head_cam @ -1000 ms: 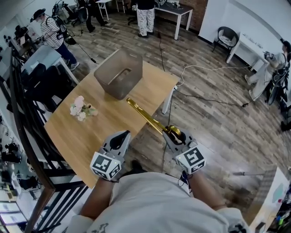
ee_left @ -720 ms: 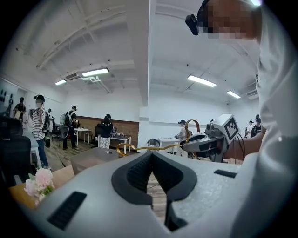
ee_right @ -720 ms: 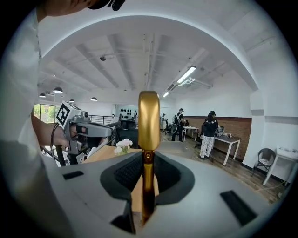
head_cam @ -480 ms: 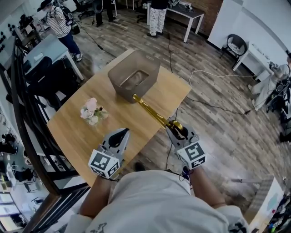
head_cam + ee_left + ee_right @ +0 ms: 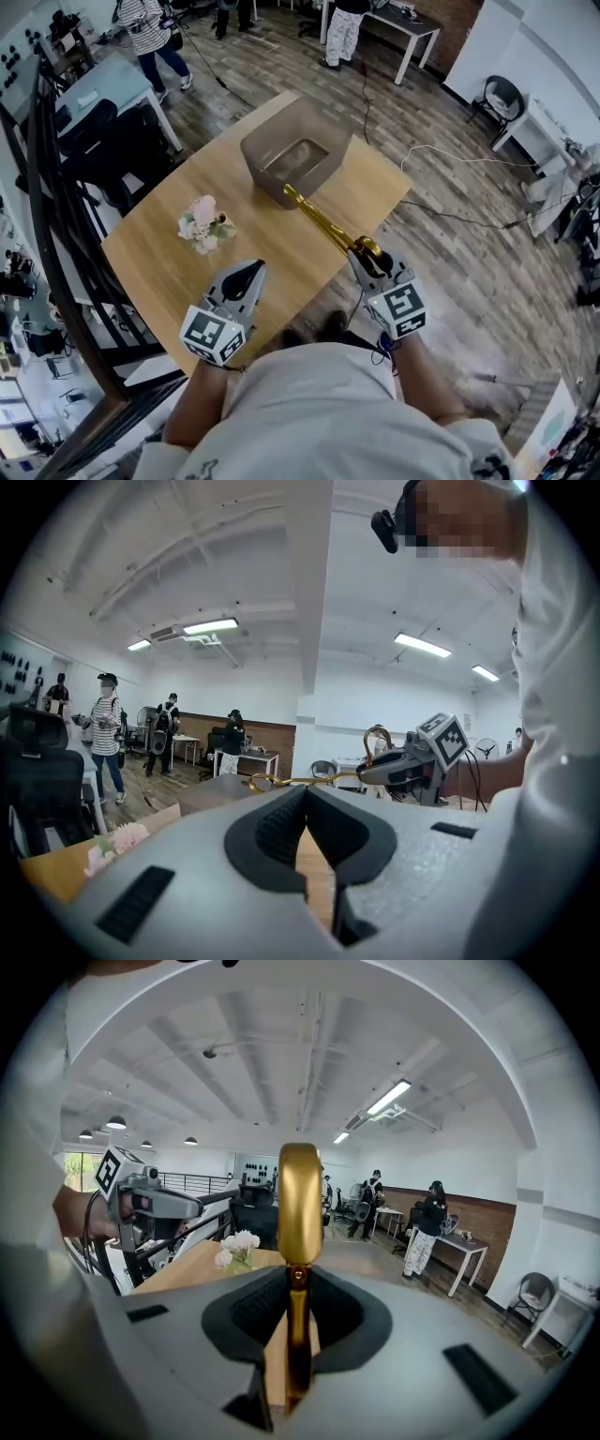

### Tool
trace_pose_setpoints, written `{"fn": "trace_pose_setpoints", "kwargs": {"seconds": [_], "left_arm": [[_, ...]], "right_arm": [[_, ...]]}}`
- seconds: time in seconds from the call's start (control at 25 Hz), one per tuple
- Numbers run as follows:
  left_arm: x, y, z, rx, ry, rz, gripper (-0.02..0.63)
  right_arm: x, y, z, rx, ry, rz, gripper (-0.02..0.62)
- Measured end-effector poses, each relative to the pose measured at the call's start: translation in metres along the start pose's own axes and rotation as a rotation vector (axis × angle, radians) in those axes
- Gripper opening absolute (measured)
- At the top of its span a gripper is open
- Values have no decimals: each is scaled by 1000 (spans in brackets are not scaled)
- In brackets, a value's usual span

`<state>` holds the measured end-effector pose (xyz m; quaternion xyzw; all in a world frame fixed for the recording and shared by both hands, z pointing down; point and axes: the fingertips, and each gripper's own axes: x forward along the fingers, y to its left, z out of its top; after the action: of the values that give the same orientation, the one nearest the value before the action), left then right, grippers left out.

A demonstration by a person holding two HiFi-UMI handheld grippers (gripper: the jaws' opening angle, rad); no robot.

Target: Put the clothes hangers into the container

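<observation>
A gold clothes hanger [image 5: 323, 225] runs from my right gripper [image 5: 367, 265] out over the wooden table [image 5: 178, 272], and its far end reaches the near rim of the grey container [image 5: 298, 155]. The right gripper is shut on the hanger near its hook, and the gold shaft [image 5: 300, 1204] stands between the jaws in the right gripper view. My left gripper [image 5: 249, 273] hovers over the table's near edge, shut with nothing in it. In the left gripper view its tips [image 5: 306, 794] meet, and the hanger [image 5: 300, 782] and right gripper [image 5: 394, 766] show beyond them. The container looks empty.
A small bunch of pale flowers [image 5: 204, 223] lies on the table left of the hanger. A black metal rack [image 5: 56, 216] stands along the table's left side. Cables [image 5: 441, 150] run over the wood floor to the right. People stand at the far tables [image 5: 398, 28].
The hanger's far end has come up to the container's near rim. Table and container sit lower and nearer in the head view. Both grippers keep their grip state.
</observation>
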<state>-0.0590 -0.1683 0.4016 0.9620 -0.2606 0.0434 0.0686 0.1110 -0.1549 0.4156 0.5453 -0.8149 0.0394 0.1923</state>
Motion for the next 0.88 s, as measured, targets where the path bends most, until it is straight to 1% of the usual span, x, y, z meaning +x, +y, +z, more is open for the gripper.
{"fn": "trace_pose_setpoints", "kwargs": {"seconds": [0.24, 0.48, 0.68, 0.88], "left_arm": [[7, 14, -6, -17, 9, 30, 6], [24, 29, -11, -36, 18, 78, 6], [43, 51, -9, -54, 21, 125, 6], [66, 72, -11, -80, 22, 167, 6]], "right_arm": [[25, -11, -4, -12, 28, 28, 75], [58, -39, -9, -30, 57, 59, 75], [94, -66, -2, -78, 82, 85, 75], [132, -89, -4, -150, 137, 123, 75]]}}
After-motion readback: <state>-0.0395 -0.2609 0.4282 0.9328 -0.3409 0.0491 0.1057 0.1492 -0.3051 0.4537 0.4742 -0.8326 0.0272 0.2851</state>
